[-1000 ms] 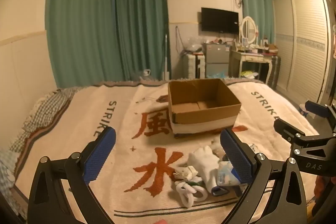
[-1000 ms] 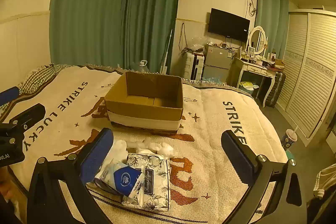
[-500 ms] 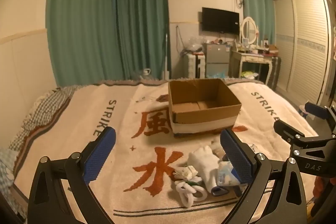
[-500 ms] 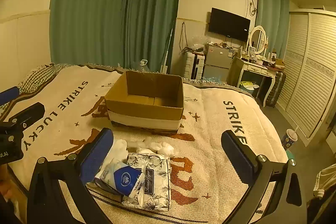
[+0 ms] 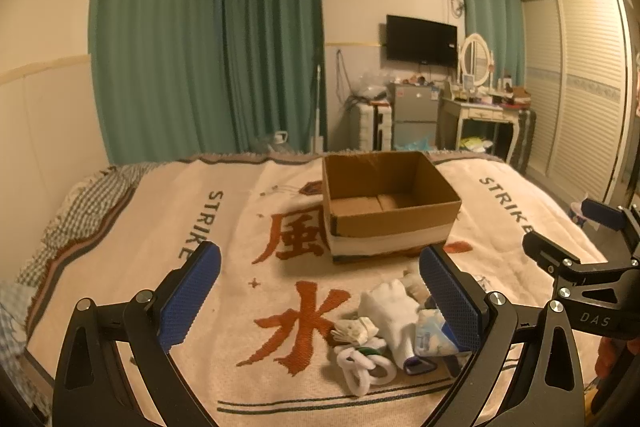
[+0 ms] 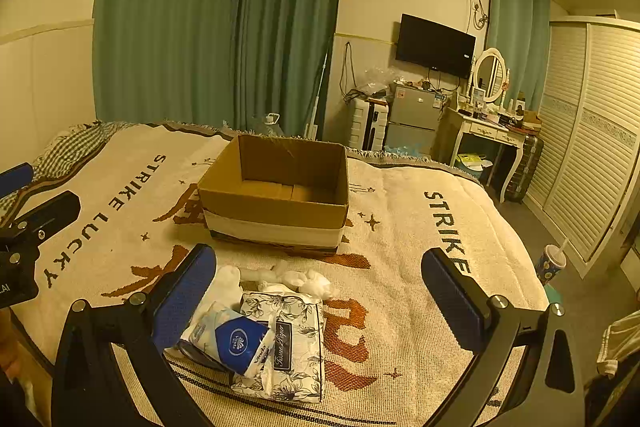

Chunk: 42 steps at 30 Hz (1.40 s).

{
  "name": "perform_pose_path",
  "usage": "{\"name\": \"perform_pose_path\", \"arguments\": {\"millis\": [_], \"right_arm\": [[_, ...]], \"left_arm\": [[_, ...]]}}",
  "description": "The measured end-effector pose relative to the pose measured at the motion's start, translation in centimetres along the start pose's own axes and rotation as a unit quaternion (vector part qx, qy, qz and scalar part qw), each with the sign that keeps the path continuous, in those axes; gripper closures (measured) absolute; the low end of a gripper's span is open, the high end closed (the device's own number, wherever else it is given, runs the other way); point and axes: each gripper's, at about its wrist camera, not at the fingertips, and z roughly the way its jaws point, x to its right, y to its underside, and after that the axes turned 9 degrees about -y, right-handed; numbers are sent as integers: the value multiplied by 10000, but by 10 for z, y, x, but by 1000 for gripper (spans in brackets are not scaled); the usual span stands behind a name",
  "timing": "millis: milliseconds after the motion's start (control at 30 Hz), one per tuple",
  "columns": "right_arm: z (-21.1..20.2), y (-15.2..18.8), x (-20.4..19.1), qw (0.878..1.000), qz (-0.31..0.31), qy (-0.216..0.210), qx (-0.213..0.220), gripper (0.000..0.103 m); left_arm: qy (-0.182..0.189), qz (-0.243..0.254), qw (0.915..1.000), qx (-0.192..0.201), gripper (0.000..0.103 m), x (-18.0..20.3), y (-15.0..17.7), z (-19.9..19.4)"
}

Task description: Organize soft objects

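Left wrist view: left gripper [image 5: 320,291] spread wide, holding nothing, above blanket [image 5: 160,227]. Cardboard box [image 5: 390,205] open-topped, nothing visible inside. White sock [image 5: 394,315] near box, long axis running toward camera.

Right wrist view: right gripper [image 6: 320,295] spread, holding nothing. Floral tissue pack [image 6: 292,343] lies lengthwise toward box; blue-labelled pack [image 6: 232,339] overlaps its left edge.
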Motion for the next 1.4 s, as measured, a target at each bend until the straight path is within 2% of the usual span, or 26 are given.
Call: {"name": "perform_pose_path", "arguments": {"millis": [1400], "right_arm": [[2, 2, 2, 10000, 0, 15, -11, 0]], "left_arm": [[-11, 28, 10000, -32, 1, 2, 3, 0]]}}
